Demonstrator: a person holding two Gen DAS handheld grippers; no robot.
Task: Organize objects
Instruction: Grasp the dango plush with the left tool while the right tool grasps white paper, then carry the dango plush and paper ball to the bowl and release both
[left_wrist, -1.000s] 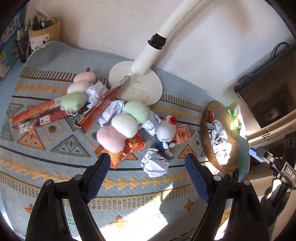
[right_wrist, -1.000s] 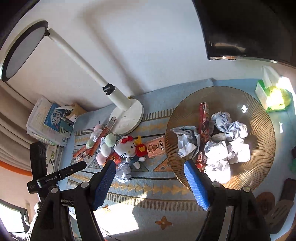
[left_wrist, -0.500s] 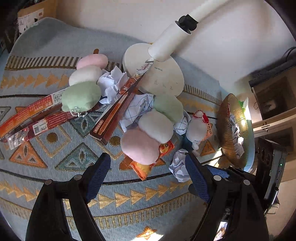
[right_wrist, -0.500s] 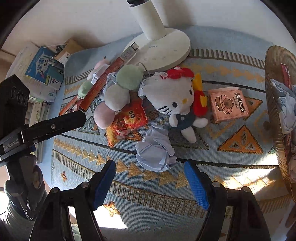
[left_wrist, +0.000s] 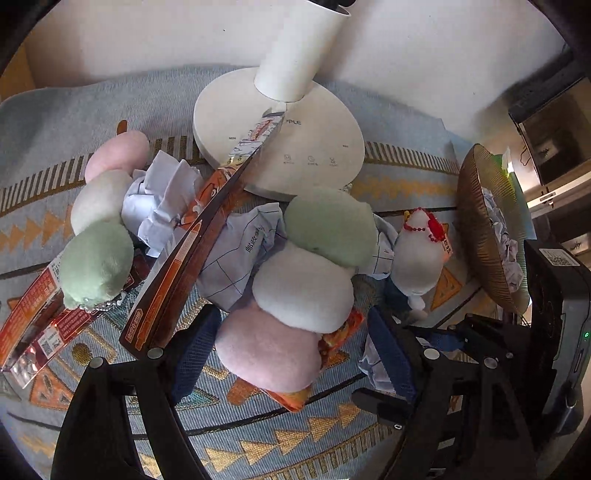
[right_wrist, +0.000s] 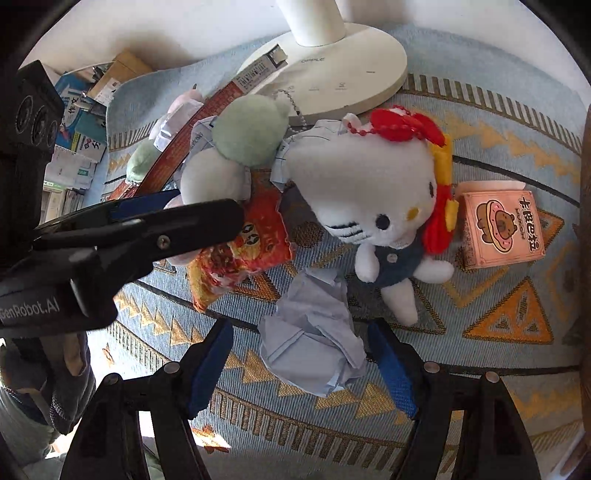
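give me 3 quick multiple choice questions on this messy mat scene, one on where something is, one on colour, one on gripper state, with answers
1. Where does the crumpled paper ball lie?
A. in the bowl
B. on the mat between the right gripper's fingers
C. on the lamp base

2. What colour is the cat plush's bow?
A. red
B. green
C. blue

3. How is the left gripper?
A. shut on a snack box
B. open around the pink end of the dango plush
C. out of view

Answers: 1 B, the paper sits between the blue pads. 2 A, the bow by its ear is red. 3 B, the pads flank the plush with gaps.
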